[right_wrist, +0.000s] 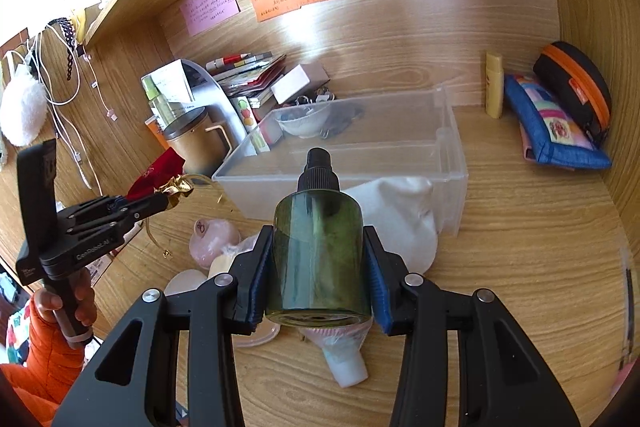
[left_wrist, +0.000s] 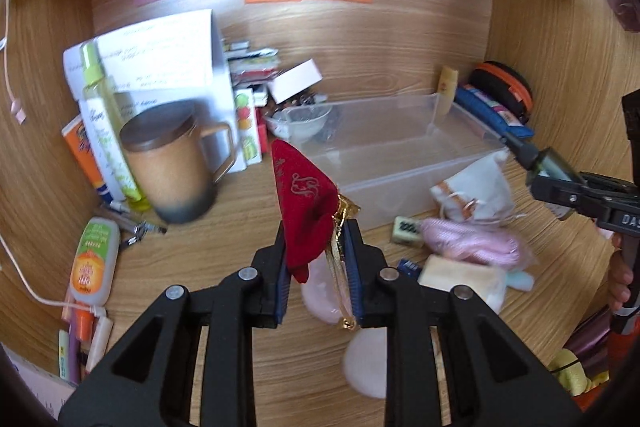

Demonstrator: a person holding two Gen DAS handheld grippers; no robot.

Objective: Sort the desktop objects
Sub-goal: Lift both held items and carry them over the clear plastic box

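My left gripper (left_wrist: 316, 247) is shut on a red velvet pouch (left_wrist: 306, 193) with gold trim, lifted above the wooden desk; the right wrist view shows the same gripper (right_wrist: 160, 201) at the left with the red pouch (right_wrist: 154, 173) sticking out of it. My right gripper (right_wrist: 318, 263) is shut on a dark green spray bottle (right_wrist: 318, 247) with a black nozzle, held over the desk in front of a clear plastic bin (right_wrist: 452, 163). In the left wrist view the right gripper (left_wrist: 532, 163) enters from the right, beside the clear bin (left_wrist: 400, 147).
A brown lidded mug (left_wrist: 176, 163), bottles and a paper-covered stand crowd the left. Books and a glass bowl (left_wrist: 300, 121) sit behind the bin. A white cloth pouch (left_wrist: 476, 191), pink items, soap and round pink pads lie on the desk. Blue and black-orange cases (right_wrist: 560, 115) are at right.
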